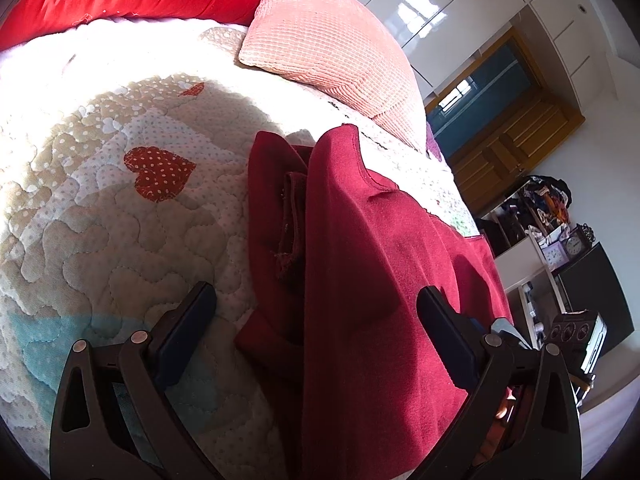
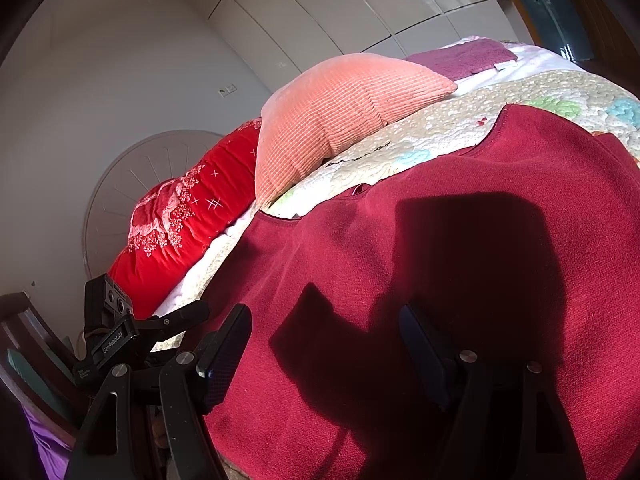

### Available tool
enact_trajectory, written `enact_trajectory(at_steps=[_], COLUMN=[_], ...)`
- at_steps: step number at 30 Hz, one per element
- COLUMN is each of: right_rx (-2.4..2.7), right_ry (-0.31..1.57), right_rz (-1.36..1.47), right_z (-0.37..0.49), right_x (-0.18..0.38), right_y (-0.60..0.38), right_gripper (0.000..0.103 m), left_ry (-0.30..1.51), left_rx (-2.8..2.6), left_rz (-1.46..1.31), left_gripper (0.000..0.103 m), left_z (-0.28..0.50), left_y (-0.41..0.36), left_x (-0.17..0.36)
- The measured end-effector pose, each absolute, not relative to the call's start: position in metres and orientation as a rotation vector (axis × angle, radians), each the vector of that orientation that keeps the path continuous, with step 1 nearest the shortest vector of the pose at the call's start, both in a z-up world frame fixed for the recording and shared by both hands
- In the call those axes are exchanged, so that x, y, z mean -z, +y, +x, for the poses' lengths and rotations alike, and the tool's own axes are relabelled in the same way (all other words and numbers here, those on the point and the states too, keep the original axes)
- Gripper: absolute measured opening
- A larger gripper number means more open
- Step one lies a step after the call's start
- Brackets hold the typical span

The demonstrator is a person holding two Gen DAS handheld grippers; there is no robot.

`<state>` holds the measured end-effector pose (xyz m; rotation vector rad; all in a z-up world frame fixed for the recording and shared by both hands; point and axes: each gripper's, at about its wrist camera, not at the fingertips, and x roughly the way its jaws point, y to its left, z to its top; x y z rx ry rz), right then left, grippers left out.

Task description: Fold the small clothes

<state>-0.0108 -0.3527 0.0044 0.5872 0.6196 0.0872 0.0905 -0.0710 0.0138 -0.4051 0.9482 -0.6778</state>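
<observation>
The dark red garment (image 1: 360, 248) lies on the quilted bed (image 1: 100, 208), lower right of centre in the left wrist view, its neckline edge toward the pink pillow (image 1: 332, 36); bare quilt opens leftward. Both the left hand-held gripper (image 1: 316, 316) and the right hand-held gripper (image 2: 326, 340) angle downward over it, jaws apart and empty.

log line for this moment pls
left gripper: open, over garment edge | right gripper: open, above garment | garment: dark red, partly folded on quilt | pillow: behind
</observation>
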Motion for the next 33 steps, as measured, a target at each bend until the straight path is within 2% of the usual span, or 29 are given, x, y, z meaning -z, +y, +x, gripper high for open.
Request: enact_trajectory(at_steps=[1, 2, 3, 4, 6, 8, 11, 14, 20, 27, 29, 31, 33], right_rx=[-0.077, -0.059, -0.036, -0.016, -0.027, -0.063, -0.111, -0.103, -0.101, -0.031, -0.019, -0.027, -0.058], right_ry=[0.636, 0.66, 0.7, 0.748, 0.821, 0.86, 0.992, 1.047, 1.333, 1.421, 1.359, 1.262, 1.162], right_rz=[0.58, 0.573, 0.572, 0.57, 0.59, 0.629, 0.53, 0.362, 0.163, -0.179, -0.208, -0.119, -0.022], right_z=[-0.009, -0.006, -0.002, 0.005, 0.021, 0.041, 0.086, 0.123, 0.187, 0.197, 0.188, 0.175, 0.155], right_x=[-0.006, -0.008, -0.012, -0.015, -0.027, -0.042, -0.062, -0.073, -0.034, -0.004, -0.007, -0.023, -0.045], right_y=[-0.352, -0.349, -0.348, -0.346, -0.342, -0.334, -0.297, -0.25, -0.193, -0.168, -0.168, -0.18, -0.199], right_gripper=[0.075, 0.074, 0.074, 0.074, 0.074, 0.074, 0.074, 0.074, 0.074, 0.073, 0.059, 0.03, 0.023], left_ry=[0.946, 0.956, 0.972, 0.971, 0.97, 0.957, 0.902, 0.881, 0.899, 0.936, 0.922, 0.91, 0.885], left_rx=[0.696, 0.731, 0.748, 0.754, 0.791, 0.836, 0.843, 0.856, 0.849, 0.846, 0.849, 0.864, 0.9], left_rz=[-0.427, -0.46, -0.485, -0.497, -0.516, -0.539, -0.5, -0.485, -0.499, -0.56, -0.528, -0.502, -0.524], left_gripper=[0.092, 0.067, 0.058, 0.057, 0.041, 0.035, 0.035, 0.035, 0.035, 0.033, 0.033, 0.033, 0.033], left_z=[0.09, 0.089, 0.09, 0.09, 0.09, 0.087, 0.078, 0.074, 0.077, 0.082, 0.079, 0.075, 0.066], left_y=[-0.068, -0.066, -0.065, -0.063, -0.062, -0.063, -0.066, -0.068, -0.068, -0.063, -0.066, -0.069, -0.07], left_x=[-0.014, -0.012, -0.01, -0.008, -0.01, -0.013, -0.022, -0.026, -0.024, -0.016, -0.02, -0.025, -0.035])
